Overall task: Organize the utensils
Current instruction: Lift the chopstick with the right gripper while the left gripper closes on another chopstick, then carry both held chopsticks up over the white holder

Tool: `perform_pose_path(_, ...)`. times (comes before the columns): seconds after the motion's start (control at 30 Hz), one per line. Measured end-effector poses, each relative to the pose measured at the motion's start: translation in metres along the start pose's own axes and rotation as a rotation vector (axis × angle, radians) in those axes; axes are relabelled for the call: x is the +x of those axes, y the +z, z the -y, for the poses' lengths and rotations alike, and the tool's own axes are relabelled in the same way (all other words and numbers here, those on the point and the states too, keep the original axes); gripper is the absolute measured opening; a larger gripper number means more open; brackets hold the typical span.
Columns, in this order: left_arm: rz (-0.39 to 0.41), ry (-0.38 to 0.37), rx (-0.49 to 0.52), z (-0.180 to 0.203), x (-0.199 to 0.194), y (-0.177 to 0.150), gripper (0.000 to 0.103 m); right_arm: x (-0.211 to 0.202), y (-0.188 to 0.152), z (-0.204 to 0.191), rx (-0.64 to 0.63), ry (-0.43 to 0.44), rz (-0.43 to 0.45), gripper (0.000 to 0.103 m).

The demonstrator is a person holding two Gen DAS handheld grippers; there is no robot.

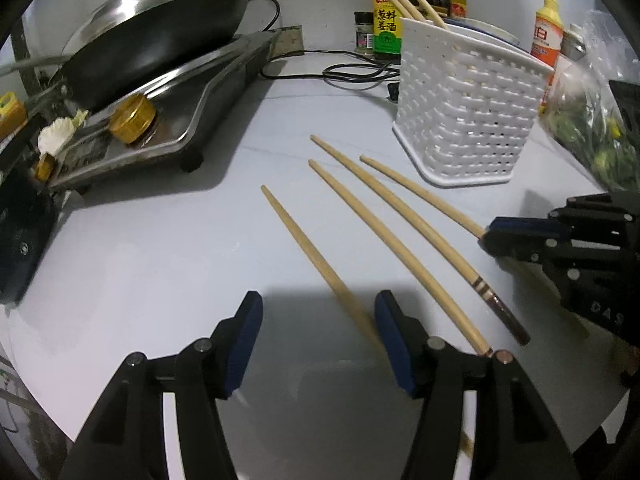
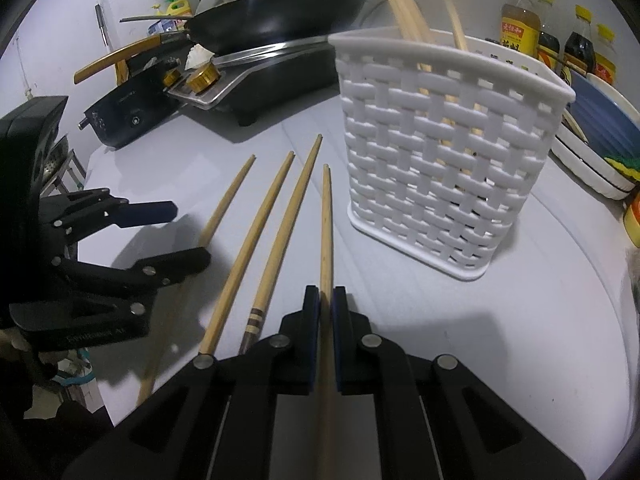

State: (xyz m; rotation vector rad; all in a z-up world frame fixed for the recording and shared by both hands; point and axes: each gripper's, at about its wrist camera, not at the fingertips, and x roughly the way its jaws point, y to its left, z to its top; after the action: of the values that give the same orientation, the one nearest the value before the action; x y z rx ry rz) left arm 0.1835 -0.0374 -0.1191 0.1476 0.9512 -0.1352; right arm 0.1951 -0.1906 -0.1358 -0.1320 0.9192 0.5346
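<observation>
The right gripper (image 2: 326,300) is clamped narrow on one chopstick (image 2: 326,220), near its thick end, and the thin tip points toward the white basket (image 2: 448,168); I judge this hold is chosen so that the stick can be tilted up and dropped tip-first into the basket. The left gripper (image 1: 318,344) stands about half open, its pads pressing nothing, over the thick part of another chopstick (image 1: 304,240), the one farthest from the basket; this stick passes between the fingers close to the inner pad, so the gripper seems ready to close on it. Between these two sticks lie two more on the white counter (image 1: 140,260): a plain chopstick (image 1: 384,240) and a banded chopstick (image 1: 408,220) with dark stripes and a dark thick end. So I count four chopsticks outside the basket, all on its near-left side, lying nearly parallel with the tips away from the grippers, probably laid out for easy picking one by one. Inside the basket at least three chopsticks (image 2: 404,4) already stand, leaning; the exact number I cannot tell. Beyond the basket on the left is one stove with one covered wok (image 1: 160,28), and behind the basket a row of sauce bottles (image 1: 386,20)
</observation>
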Motion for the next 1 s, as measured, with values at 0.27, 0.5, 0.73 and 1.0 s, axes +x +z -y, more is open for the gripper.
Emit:
perform_pose_path(0.27,0.022,-0.081,0.011,0.007,-0.008,-0.009,0.013,0.004,0.003,-0.008,-0.038,-0.034,0.004,0.013)
perform_pose_path(0.5,0.021,-0.115,-0.006,0.004,-0.011,-0.011,0.005,0.008,0.005,-0.019,-0.091,-0.027,-0.010,0.006)
perform_pose_path(0.73,0.055,-0.110,-0.063,-0.012,-0.018,-0.013,0.005,0.001,0.006,-0.018,-0.079,-0.018,0.013,0.005)
perform_pose_path(1.0,0.188,-0.073,-0.097,-0.027,-0.053,-0.003,0.005,-0.027,0.018,-0.015,-0.067,0.005,0.077,0.005)
